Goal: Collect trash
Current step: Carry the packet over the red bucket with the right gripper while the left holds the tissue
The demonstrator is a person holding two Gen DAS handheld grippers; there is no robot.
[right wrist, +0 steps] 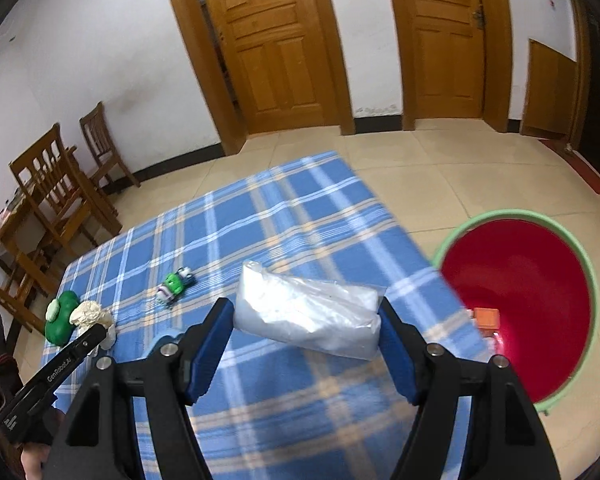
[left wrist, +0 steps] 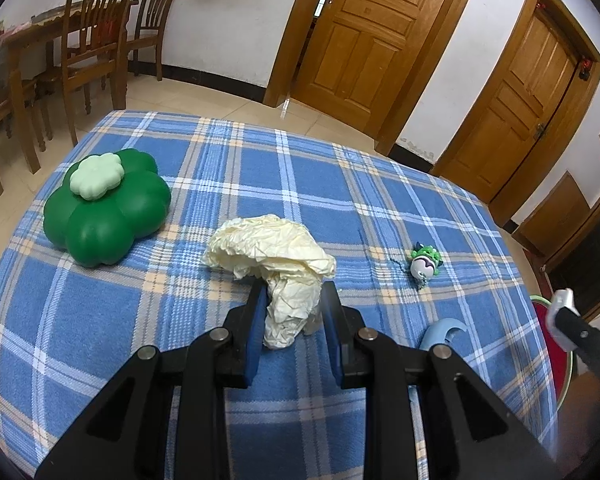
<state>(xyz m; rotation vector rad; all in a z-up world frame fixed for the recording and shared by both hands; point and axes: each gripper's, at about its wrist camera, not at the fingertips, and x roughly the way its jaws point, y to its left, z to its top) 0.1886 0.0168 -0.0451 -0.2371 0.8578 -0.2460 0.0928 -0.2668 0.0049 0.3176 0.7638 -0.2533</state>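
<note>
Clamped in left gripper (left wrist: pixel 293 312): crumpled cream paper (left wrist: pixel 276 256), above plaid tablecloth (left wrist: pixel 100 320), right of green clover box (left wrist: pixel 104 208). Squeezed between right gripper (right wrist: pixel 306 320) pads: clear plastic bag (right wrist: pixel 308 312). Farther right, on floor: red bin (right wrist: pixel 516 300) holding orange scrap (right wrist: pixel 486 318).

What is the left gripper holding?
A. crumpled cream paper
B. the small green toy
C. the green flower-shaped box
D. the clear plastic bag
A: in the left wrist view the left gripper is closed on the crumpled cream paper, with both pads pressing on its lower part.
</note>
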